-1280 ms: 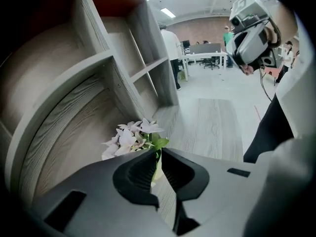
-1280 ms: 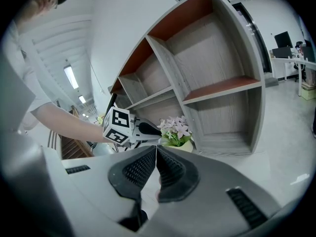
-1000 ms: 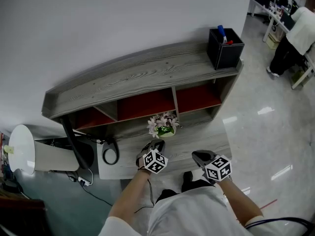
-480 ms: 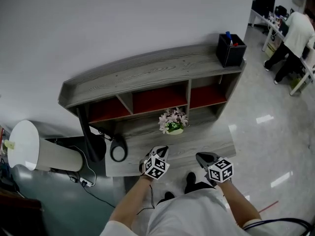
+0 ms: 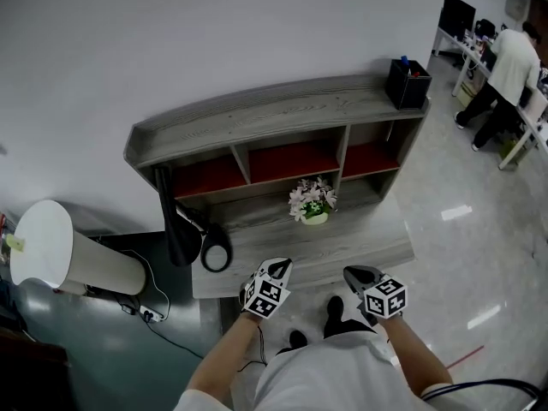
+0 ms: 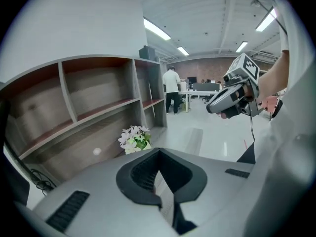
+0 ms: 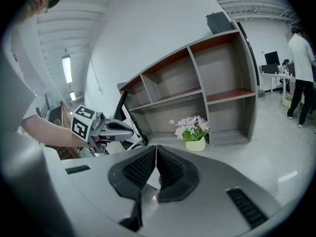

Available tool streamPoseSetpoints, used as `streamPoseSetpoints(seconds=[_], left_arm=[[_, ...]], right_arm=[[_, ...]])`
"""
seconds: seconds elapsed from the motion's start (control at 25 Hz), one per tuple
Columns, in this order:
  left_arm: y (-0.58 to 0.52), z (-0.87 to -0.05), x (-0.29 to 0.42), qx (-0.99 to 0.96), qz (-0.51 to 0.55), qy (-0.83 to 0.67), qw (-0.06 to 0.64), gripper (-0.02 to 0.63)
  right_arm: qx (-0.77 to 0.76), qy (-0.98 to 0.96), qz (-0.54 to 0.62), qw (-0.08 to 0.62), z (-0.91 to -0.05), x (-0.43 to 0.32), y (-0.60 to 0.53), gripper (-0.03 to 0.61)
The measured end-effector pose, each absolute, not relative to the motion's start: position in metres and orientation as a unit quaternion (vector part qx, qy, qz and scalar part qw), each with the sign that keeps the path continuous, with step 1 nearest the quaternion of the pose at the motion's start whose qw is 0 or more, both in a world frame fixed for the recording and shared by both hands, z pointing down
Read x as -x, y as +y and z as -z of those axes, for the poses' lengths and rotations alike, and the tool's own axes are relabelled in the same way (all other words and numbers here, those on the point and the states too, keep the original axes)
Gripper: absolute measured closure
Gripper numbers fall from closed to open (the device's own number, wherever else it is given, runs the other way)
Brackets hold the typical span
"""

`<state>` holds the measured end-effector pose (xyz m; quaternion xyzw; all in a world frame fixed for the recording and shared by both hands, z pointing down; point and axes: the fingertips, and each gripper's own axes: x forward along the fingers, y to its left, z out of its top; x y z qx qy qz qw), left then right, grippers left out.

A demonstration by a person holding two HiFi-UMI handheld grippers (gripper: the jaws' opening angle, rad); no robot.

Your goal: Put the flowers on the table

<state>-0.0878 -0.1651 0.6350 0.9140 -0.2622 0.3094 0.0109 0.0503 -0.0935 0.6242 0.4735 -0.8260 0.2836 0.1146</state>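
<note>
grey wooden shelf desk [image 5: 257, 118] against the white wall [image 5: 171, 32] | left gripper [image 5: 277, 267] at desk's near edge, jaws closed together, holding nothing | right gripper [image 5: 353, 272] likewise closed, empty | flowers [image 5: 312, 199] in pale pot on desk's lower surface, before the cubbies, apart from both grippers

Both forearms reach forward and down from the body, bare below white sleeves, the left forearm [image 5: 224, 351] angled inward and the right forearm [image 5: 411, 349] nearly parallel to it. Each hand grips its tool low in front of the torso. The left gripper [image 5: 278, 267] and the right gripper [image 5: 354, 272] sit side by side at about the same height, apart from each other, noses pointing forward. Each gripper's jaws meet at the tips with nothing between them.
</note>
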Motion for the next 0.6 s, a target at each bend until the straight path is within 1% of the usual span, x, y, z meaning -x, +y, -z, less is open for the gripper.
streamPoseSetpoints(seconds=[0.32, 0.6], left_arm=[[-0.122, -0.613, 0.124, -0.929, -0.273, -0.249, 0.013, 0.605], [-0.090, -0.601, 0.141, -0.943, -0.233, -0.234, 0.039, 0.606]], right_arm=[[-0.501, -0.814, -0.271, 0.109, -0.614, -0.026, -0.059, 0.560], [-0.528, -0.799, -0.267, 0.109, -0.610, -0.023, -0.022, 0.560]])
